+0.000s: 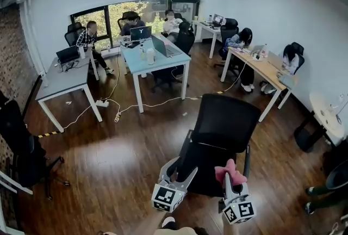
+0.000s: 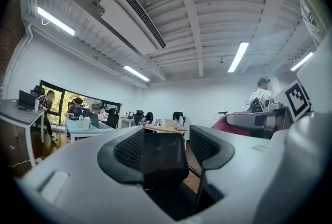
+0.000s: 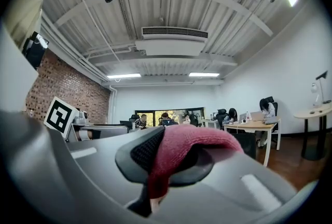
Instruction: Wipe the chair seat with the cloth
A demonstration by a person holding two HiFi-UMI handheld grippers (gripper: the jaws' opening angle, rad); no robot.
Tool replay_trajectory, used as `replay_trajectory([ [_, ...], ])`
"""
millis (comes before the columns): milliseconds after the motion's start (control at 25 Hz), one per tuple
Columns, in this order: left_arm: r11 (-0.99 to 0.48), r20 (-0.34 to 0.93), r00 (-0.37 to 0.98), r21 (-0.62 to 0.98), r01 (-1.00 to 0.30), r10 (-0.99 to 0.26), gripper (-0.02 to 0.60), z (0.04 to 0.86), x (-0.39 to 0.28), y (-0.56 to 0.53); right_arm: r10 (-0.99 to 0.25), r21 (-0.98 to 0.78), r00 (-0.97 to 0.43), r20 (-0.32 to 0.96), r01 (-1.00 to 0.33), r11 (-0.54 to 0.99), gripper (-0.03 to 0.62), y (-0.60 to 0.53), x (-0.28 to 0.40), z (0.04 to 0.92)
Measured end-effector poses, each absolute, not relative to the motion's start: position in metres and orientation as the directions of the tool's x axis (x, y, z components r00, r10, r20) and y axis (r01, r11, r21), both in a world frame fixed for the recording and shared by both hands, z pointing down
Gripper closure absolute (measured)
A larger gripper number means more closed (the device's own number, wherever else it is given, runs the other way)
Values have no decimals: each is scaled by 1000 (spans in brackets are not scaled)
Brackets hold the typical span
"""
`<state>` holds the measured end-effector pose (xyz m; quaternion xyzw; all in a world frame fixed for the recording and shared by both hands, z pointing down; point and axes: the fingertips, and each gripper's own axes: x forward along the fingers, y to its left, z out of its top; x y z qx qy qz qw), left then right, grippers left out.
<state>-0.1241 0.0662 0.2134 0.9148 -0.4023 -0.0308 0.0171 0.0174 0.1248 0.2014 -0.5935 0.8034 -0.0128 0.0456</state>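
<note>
A black office chair stands just in front of me, its mesh backrest (image 1: pixel 225 122) upright and its seat (image 1: pixel 205 174) below both grippers. My left gripper (image 1: pixel 179 172) hangs open over the seat's left side with nothing in it. In the left gripper view the left gripper (image 2: pixel 166 150) frames the backrest (image 2: pixel 158 158) between its spread jaws. My right gripper (image 1: pixel 232 177) is shut on a pink cloth (image 1: pixel 230 170) over the seat's right side. In the right gripper view the cloth (image 3: pixel 189 144) drapes over the tips of the right gripper (image 3: pixel 176 158).
A light blue desk (image 1: pixel 155 60) and a grey desk (image 1: pixel 62 79) stand beyond the chair, a wooden desk (image 1: pixel 261 68) at the right, with people seated at them. Cables and a power strip (image 1: pixel 102 103) lie on the wood floor. Another black chair (image 1: pixel 22 147) stands at left, a round table (image 1: pixel 326 114) at right.
</note>
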Motion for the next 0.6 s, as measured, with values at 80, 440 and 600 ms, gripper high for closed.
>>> replay_trajectory([
  [80, -678, -49, 677, 58, -732, -735, 328, 216, -124, 40, -955, -72, -292, -50, -953, 295, 577, 101, 13, 203],
  [440, -684, -36, 684, 80, -725, -728, 328, 235, -103, -62, -962, -99, -272, -8, -957, 271, 577, 2, 42, 229],
  [600, -665, -18, 666, 77, -743, -746, 328, 260, -87, -104, -953, -131, -302, 22, -946, 296, 579, -45, 62, 266],
])
